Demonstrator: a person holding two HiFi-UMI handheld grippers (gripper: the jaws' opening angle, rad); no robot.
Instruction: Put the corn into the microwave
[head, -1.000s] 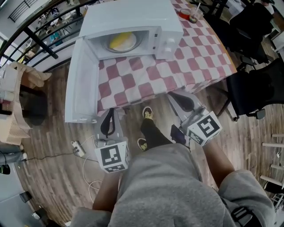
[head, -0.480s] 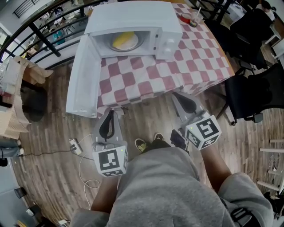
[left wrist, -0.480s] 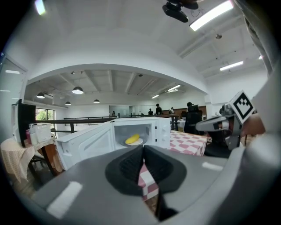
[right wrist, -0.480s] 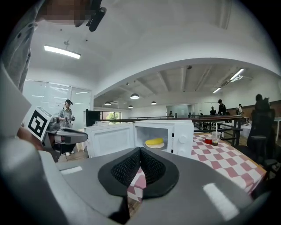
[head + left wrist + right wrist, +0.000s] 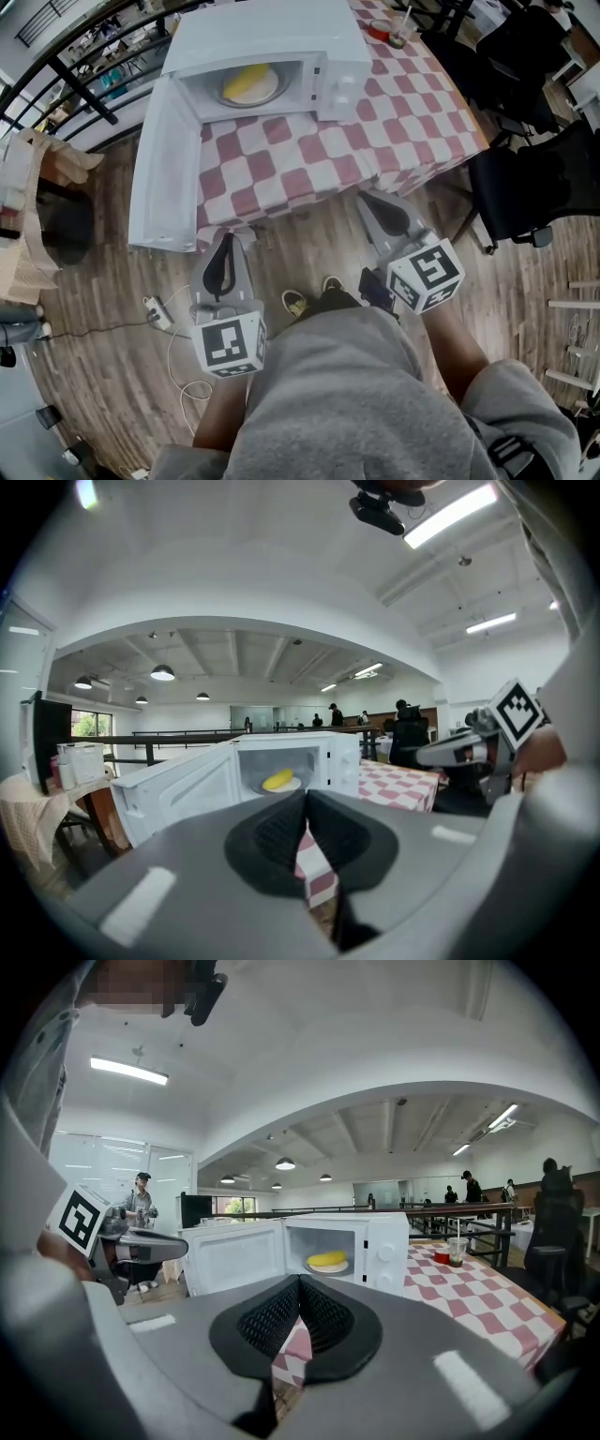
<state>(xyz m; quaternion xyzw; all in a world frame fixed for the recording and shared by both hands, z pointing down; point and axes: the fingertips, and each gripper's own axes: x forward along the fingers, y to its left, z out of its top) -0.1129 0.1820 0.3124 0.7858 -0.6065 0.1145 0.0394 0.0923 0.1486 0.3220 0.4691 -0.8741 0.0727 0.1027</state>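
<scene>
The yellow corn (image 5: 246, 84) lies on a white plate inside the white microwave (image 5: 272, 33), whose door (image 5: 161, 173) hangs wide open to the left. The corn (image 5: 277, 780) shows in the left gripper view and the corn (image 5: 326, 1259) in the right gripper view, far ahead of both sets of jaws. My left gripper (image 5: 228, 236) is shut and empty, held off the table's near edge below the open door. My right gripper (image 5: 370, 200) is also shut and empty, just short of the table edge. Neither touches anything.
The microwave stands on a table with a red-and-white checked cloth (image 5: 375, 141). A cup (image 5: 403, 28) and a red container (image 5: 378, 28) sit at the far right corner. Black chairs (image 5: 525, 178) stand to the right, a power strip (image 5: 161, 314) lies on the wooden floor, and a cloth-covered stand (image 5: 28, 216) is at the left.
The person's forward leg has drawn back under the body. Both grippers have shifted only a little and stay shut. The corn and the open door have not moved.
</scene>
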